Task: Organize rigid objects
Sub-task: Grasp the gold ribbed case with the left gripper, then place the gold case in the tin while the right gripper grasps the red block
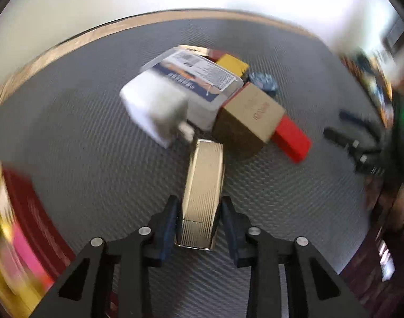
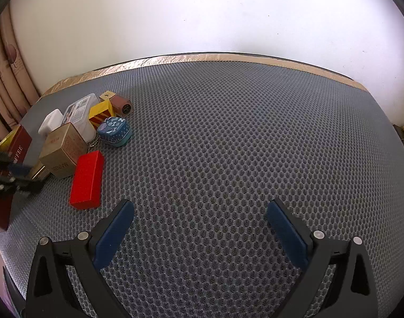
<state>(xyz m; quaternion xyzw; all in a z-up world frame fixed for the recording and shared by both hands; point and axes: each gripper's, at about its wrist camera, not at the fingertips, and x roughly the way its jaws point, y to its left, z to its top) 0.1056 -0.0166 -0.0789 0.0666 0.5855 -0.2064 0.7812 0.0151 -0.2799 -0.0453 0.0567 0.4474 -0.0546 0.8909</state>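
My left gripper (image 1: 200, 208) is shut on a ribbed gold box (image 1: 204, 193), holding it just in front of a cluster of objects: a white charger (image 1: 155, 108), a clear plastic case (image 1: 199, 79), a tan cardboard box (image 1: 251, 118), a red box (image 1: 292, 139), a yellow box (image 1: 232, 63) and a blue tin (image 1: 264, 80). In the right wrist view the same cluster sits at the far left: tan box (image 2: 64, 149), red box (image 2: 88, 180), blue tin (image 2: 114, 129). My right gripper (image 2: 200, 212) is open and empty over bare mat.
A grey mesh mat (image 2: 228, 145) covers the table, with a tan edge (image 2: 202, 57) at the back by a white wall. A dark red coffee box (image 2: 17, 143) stands at the left. A brown cylinder (image 2: 121, 106) lies behind the yellow box.
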